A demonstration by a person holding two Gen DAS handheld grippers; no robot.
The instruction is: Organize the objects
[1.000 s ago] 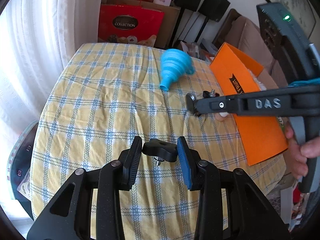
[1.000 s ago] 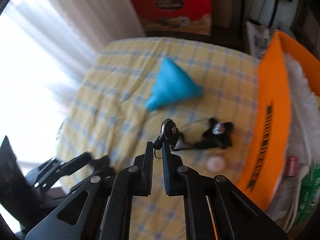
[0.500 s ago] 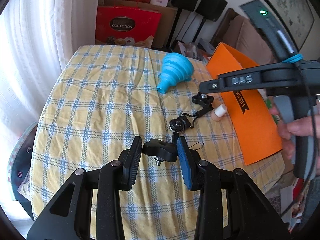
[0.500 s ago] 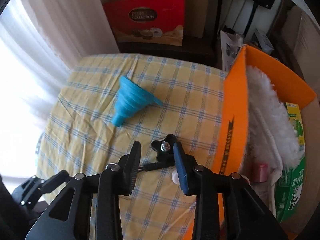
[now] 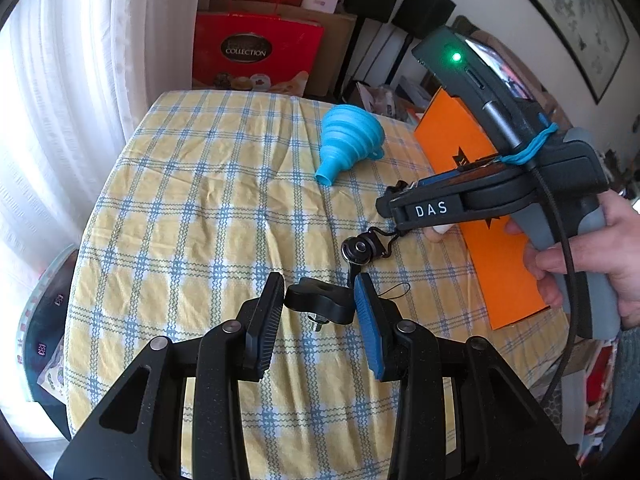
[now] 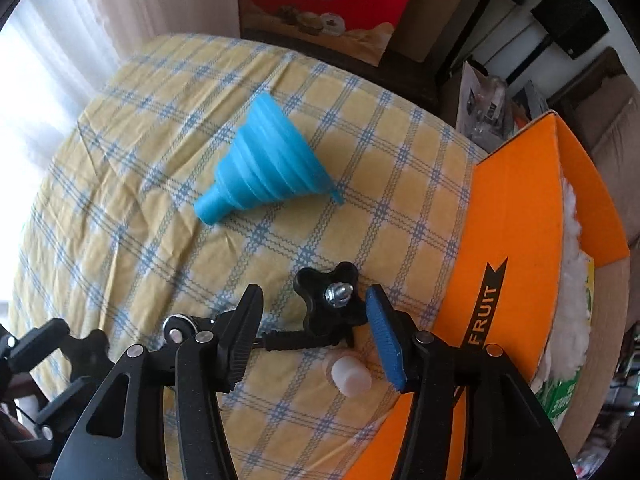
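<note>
The left tongs (image 5: 318,308) sit low over the near part of the tabletop (image 5: 192,208), pointing steeply down and forward, their jaws narrowed on a black star-shaped knob (image 5: 320,300) with a short screw sticking out beneath it. Both pads press its sides, so the knob is gripped and lifted clear of the yellow checked cloth.

The right tongs (image 6: 312,332) point almost straight down near the right edge of the tabletop, beside the orange box (image 6: 516,216). A hand (image 5: 592,256) wraps the grey handle from the right in the left wrist view, fingers curled round the front. Their jaws have just been opening and now stand about half spread, touching nothing. Between them on the cloth lies a second black knob (image 6: 328,300), screw end up, with a black tether (image 6: 296,338) running left from it under the left finger towards a small round fitting (image 5: 358,250). That fitting lies flat just ahead of the left tongs.

A small pale stopper (image 6: 350,376) lies just nearer than the second knob, close to the right finger. A blue collapsible funnel (image 6: 260,172) lies on its side further out on the cloth, well apart from both tongs, spout aimed at the near left. White fluffy material (image 6: 572,276) shows inside the orange box.
</note>
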